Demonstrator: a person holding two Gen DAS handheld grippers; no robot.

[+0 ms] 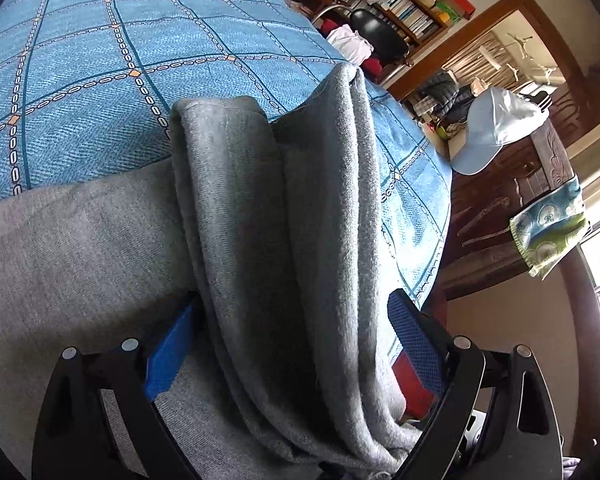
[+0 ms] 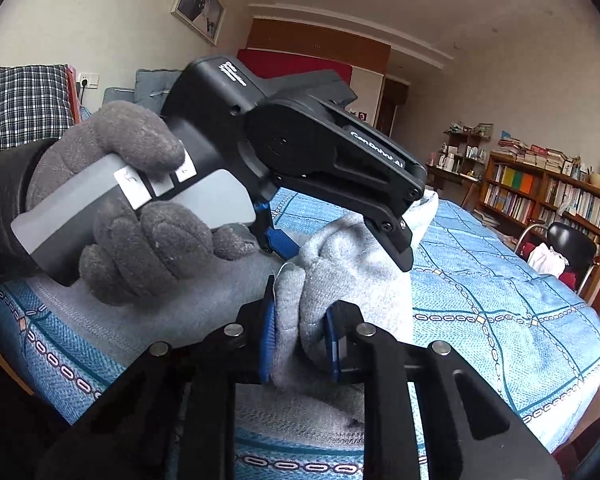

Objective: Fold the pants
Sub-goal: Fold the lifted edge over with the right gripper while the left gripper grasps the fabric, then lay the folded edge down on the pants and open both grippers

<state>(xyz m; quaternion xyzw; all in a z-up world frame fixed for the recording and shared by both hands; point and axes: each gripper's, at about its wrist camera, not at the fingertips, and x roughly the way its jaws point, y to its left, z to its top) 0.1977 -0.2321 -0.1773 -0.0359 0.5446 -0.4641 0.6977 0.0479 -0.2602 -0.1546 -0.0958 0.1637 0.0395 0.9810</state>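
Note:
Grey sweatpants (image 1: 268, 216) lie on a bed with a blue checked cover (image 1: 100, 60). In the left wrist view a bunched fold of the pants runs up between the blue pads of my left gripper (image 1: 292, 336); the jaws stand wide on either side of the cloth. In the right wrist view my right gripper (image 2: 300, 344) is shut on a bunch of the grey pants (image 2: 340, 264). The left gripper's black body (image 2: 300, 152), held by a grey-gloved hand (image 2: 140, 208), sits just above and behind it, over the same fold.
A bookshelf (image 2: 548, 196) and a black chair (image 2: 568, 240) stand beyond the bed's far side. A light blue cap (image 1: 496, 128) and a patterned cloth (image 1: 548, 232) hang by dark wooden furniture off the bed's edge. A checked pillow (image 2: 24, 108) lies at the head.

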